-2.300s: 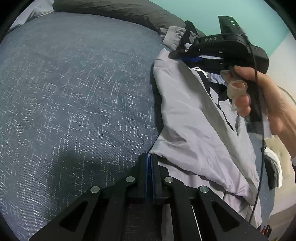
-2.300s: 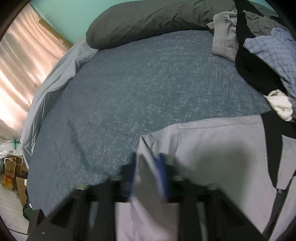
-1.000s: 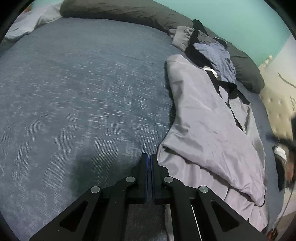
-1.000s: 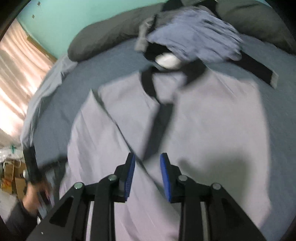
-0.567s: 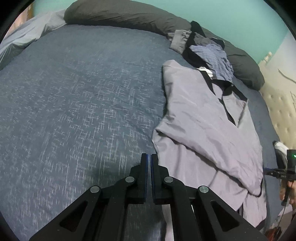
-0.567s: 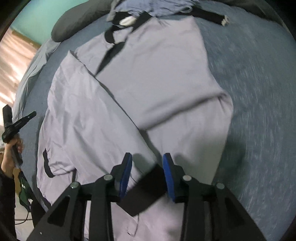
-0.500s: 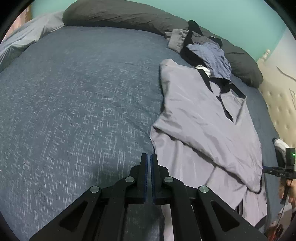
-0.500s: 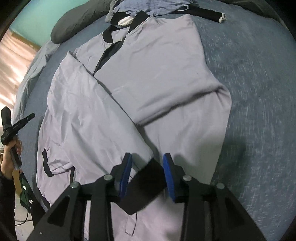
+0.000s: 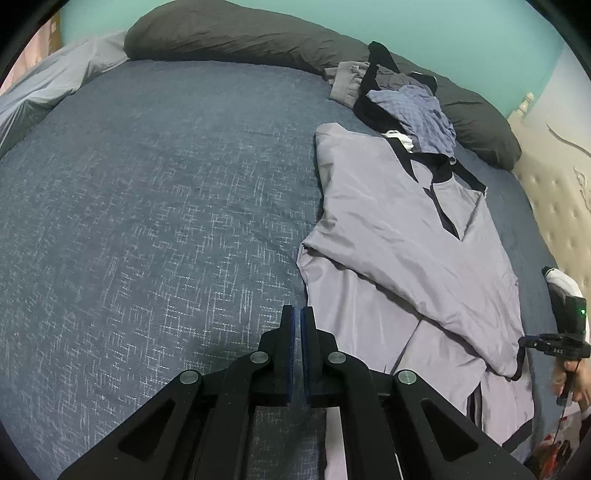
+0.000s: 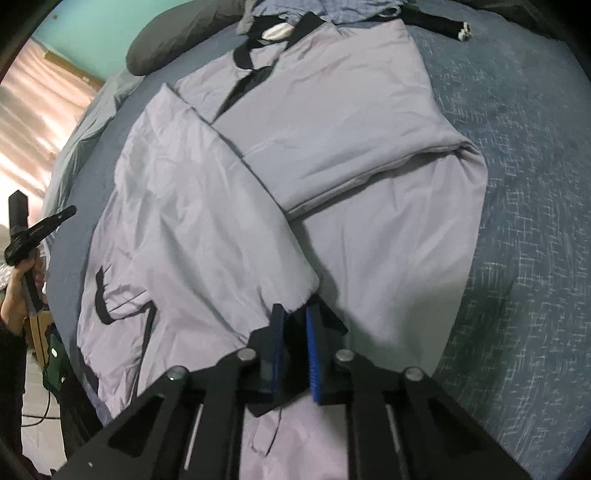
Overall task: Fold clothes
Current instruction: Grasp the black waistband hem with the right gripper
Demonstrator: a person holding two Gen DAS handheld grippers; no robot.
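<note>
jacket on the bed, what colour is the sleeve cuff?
Black, on a light grey jacket. The cuff shows best in the right wrist view, between the right gripper fingers.

the left wrist view sits low over the blue bedspread (image 9: 147, 221), looking along its own fingers toward the pillows (image 9: 236, 33) and the green wall, with the grey jacket (image 9: 399, 258) off to its right. the right wrist view hangs close above that same jacket (image 10: 332, 129), facing up its length toward the collar and the pile of clothes (image 10: 354, 7). both views share the jacket, the bedspread and the pile, and each catches the other gripper at its edge.
</note>
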